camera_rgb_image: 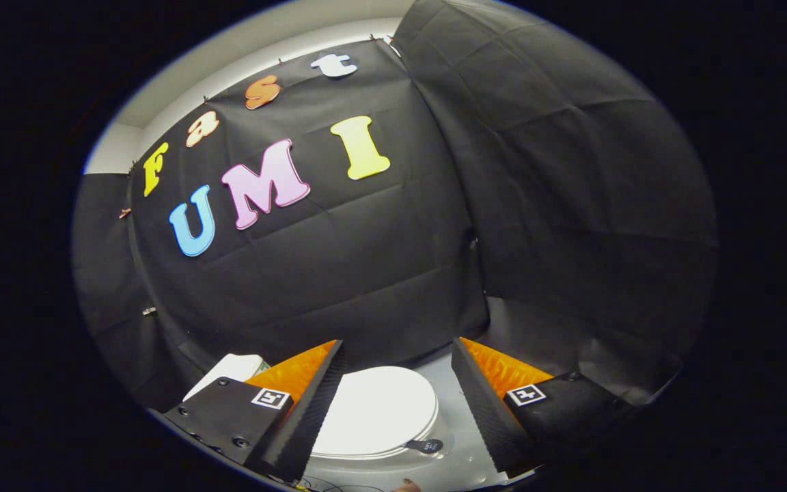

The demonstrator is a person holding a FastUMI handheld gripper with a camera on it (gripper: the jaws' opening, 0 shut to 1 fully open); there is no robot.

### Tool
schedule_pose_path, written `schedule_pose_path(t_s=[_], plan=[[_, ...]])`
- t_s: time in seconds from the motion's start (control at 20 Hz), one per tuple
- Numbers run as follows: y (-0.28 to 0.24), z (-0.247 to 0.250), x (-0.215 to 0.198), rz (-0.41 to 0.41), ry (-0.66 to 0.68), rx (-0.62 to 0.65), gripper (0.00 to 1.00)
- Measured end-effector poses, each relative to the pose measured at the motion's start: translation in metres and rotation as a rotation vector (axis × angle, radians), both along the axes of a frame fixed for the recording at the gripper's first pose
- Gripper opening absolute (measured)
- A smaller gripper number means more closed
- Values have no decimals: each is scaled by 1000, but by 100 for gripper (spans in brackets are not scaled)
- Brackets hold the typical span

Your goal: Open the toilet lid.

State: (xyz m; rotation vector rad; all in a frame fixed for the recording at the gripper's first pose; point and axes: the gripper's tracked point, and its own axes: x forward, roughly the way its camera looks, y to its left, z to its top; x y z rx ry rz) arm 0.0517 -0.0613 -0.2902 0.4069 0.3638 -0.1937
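With the gripper (pixel 397 383) spread wide and holding nothing above the closed toilet lid (pixel 376 410), which lies flat below between its fingers, a shallow approach risks slipping off the lid's smooth rim.

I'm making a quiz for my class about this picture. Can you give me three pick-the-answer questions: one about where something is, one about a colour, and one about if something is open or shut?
1. Where is the toilet lid?
A. between the fingers, just beyond them
B. hanging on the wall
C. on top of the cistern

2. What colour is the lid?
A. black
B. white
C. pink

3. How is the lid now?
A. lifted upright
B. taken off
C. down flat

Answers:
1 A: the lid lies low between the two fingers of the gripper, which is open and holds nothing.
2 B: its top is plain white.
3 C: it lies flat over the seat, with a small dark tab at its near edge.
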Motion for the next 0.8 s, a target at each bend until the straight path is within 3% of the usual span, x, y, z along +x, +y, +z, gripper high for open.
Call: schedule_pose_path(t_s=[0.8], plan=[[-5,-182,-2,-52,223,209,100]])
